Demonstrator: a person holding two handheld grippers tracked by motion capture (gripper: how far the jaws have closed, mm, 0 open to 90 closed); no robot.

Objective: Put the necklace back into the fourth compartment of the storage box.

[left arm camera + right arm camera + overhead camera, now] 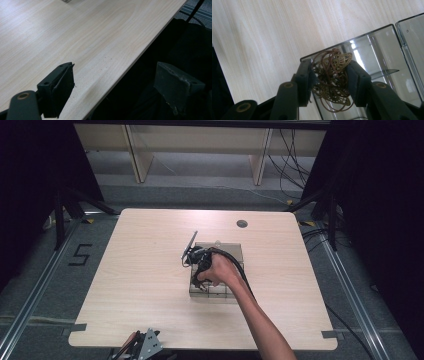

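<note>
While the right claw [329, 80] grips a brass filigree ornament [331, 75], its jaws press the piece from both sides, closed only as far as the metalwork allows. Ornament sits over the corner of a clear plastic box [372, 50], above one compartment; whether it touches the box floor, cannot tell. Thin wire loops curl out around the filigree. Box has dividers, and its lid [412, 42] lies open to one side.

High view: box [235, 251] near the middle of the table [145, 285], the right hand [216, 270] and right claw [194, 255] over its left part, forearm coming in from the bottom edge. Black cable runs back along the arm.

Left claw [145, 346] at the near table edge, well apart from the box. Left gripper view: left claw [120, 87] has jaws spread wide, nothing between them, one jaw over the tabletop, the other past the edge over dark ground.
</note>
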